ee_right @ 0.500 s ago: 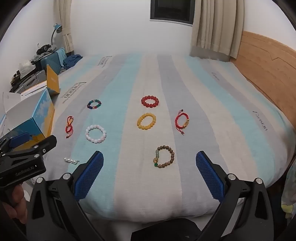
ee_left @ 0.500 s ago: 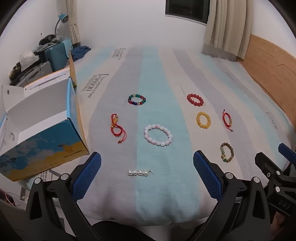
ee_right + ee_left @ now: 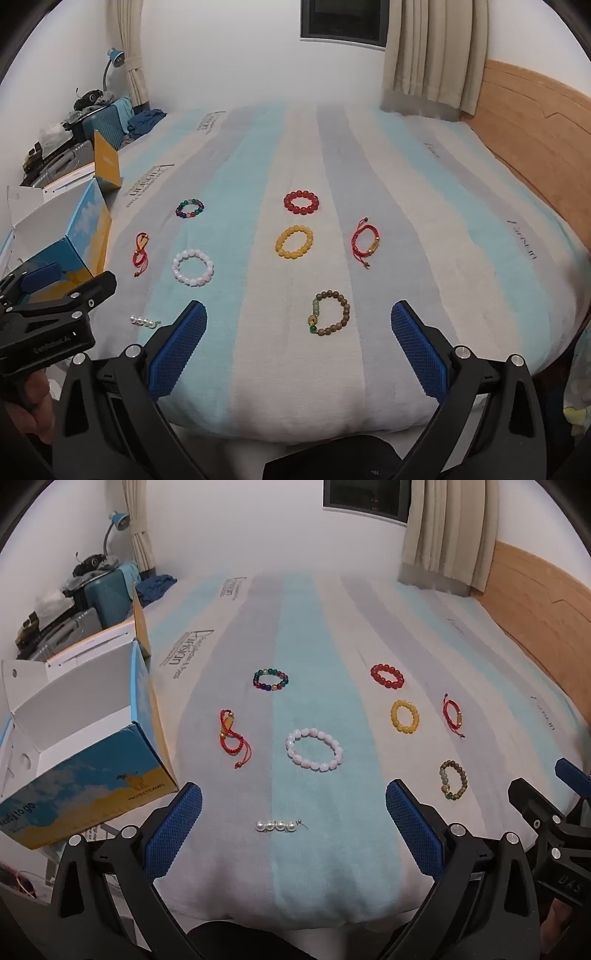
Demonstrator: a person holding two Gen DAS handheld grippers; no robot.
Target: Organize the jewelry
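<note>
Several bracelets lie on the striped bed (image 3: 369, 867): a white bead bracelet (image 3: 314, 749), a multicolour one (image 3: 270, 679), a red bead one (image 3: 387, 676), a yellow one (image 3: 404, 716), a brown wooden one (image 3: 452, 784), two red cord ones (image 3: 232, 734) (image 3: 454, 715), and a short pearl string (image 3: 280, 826). My left gripper (image 3: 293, 832) is open and empty, just before the pearl string. My right gripper (image 3: 298, 345) is open and empty, with the brown bracelet (image 3: 330, 312) between its fingers' line of sight.
An open blue and yellow cardboard box (image 3: 79, 753) stands at the bed's left edge. Suitcases and clutter (image 3: 85, 602) sit beyond it. A wooden headboard (image 3: 535, 605) runs along the right. Curtains (image 3: 447, 528) hang at the back.
Both grippers have edged slightly forward toward the bed. No jewelry has moved.
</note>
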